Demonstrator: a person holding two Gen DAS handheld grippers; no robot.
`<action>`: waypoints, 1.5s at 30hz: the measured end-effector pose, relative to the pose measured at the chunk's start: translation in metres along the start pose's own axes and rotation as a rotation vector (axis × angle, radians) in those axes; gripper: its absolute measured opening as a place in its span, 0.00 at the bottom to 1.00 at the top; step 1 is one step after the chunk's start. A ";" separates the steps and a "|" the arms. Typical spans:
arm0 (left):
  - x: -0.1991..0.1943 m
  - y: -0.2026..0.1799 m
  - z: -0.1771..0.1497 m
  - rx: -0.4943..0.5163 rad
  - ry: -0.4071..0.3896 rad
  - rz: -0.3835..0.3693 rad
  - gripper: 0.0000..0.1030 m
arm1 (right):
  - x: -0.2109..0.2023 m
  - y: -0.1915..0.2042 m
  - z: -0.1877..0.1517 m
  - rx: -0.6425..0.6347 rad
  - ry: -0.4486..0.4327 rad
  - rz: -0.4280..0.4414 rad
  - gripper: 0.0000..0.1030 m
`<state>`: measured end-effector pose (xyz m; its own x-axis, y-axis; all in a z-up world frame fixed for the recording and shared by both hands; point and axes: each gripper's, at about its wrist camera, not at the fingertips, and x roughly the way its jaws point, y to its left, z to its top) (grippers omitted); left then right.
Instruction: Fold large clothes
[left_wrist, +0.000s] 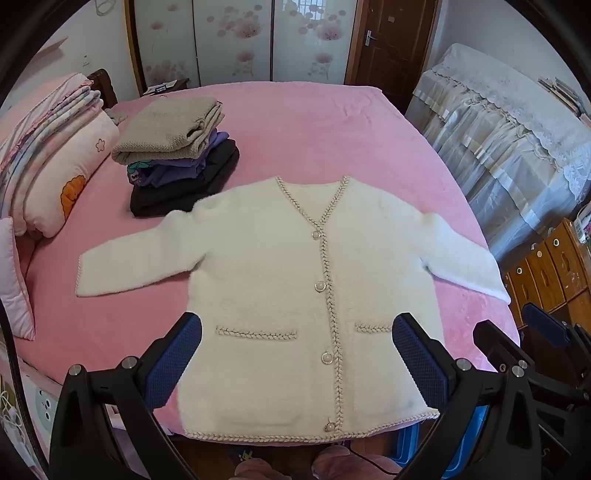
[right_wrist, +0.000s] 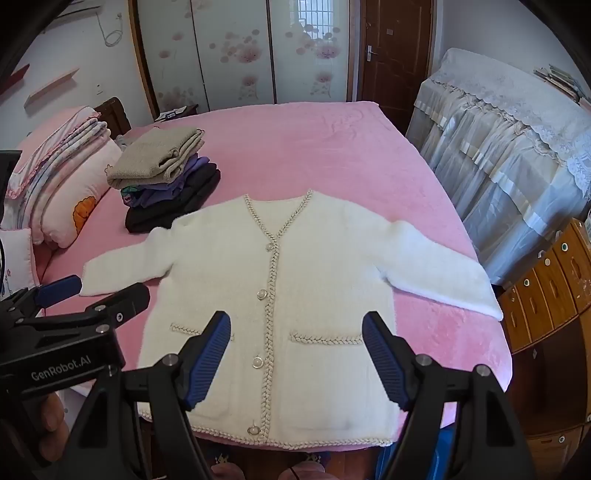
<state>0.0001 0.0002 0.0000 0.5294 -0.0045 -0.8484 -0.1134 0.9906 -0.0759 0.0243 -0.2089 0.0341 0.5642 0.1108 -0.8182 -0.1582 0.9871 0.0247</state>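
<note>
Item: white cardigan (left_wrist: 295, 295), long-sleeved, V-necked, laid face up and flat at the near edge of the bed (left_wrist: 314, 122), hem along that edge, both sleeves spread outward, the one toward the cabinet side reaching the bed's side edge. Material: soft, fuzzy knit, thick-looking; braided beige trim down the placket, round the neckline, across two pocket tops and along the hem; four round pearly buttons, all fastened. Support: bed covered in plush pink fleece, likely to cling to the knit. Also on the bed: stack of folded clothes (left_wrist: 177, 158) near the far left corner, beige knit on top, purple and black beneath, its lowest piece just beside the cardigan's shoulder; folded quilts (left_wrist: 48, 147) along the left edge. Left gripper (left_wrist: 297, 354): fingers wide apart, nothing between them, hovering over the hem area. Right gripper (right_wrist: 297, 354): fingers likewise apart and empty, above the lower front. Step in hand, judged: fold not yet begun. Handling note: take a sleeve by its cuff, pinching both layers of the thick knit, lift enough to clear the fleece, lay it straight across the chest; keep the placket centred so the folds come out even.
</note>
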 end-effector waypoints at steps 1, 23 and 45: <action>0.000 0.000 0.000 0.000 0.000 0.000 0.99 | 0.000 0.000 0.000 -0.001 0.001 -0.001 0.72; 0.002 -0.001 0.001 -0.021 0.004 -0.003 0.99 | 0.004 -0.012 0.007 0.005 0.009 0.028 0.67; 0.001 -0.007 -0.005 -0.024 0.028 0.025 0.99 | 0.008 -0.013 0.001 -0.020 0.034 0.023 0.67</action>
<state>-0.0031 -0.0070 -0.0034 0.5023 0.0164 -0.8645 -0.1467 0.9869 -0.0666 0.0315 -0.2209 0.0277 0.5322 0.1290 -0.8368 -0.1868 0.9819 0.0326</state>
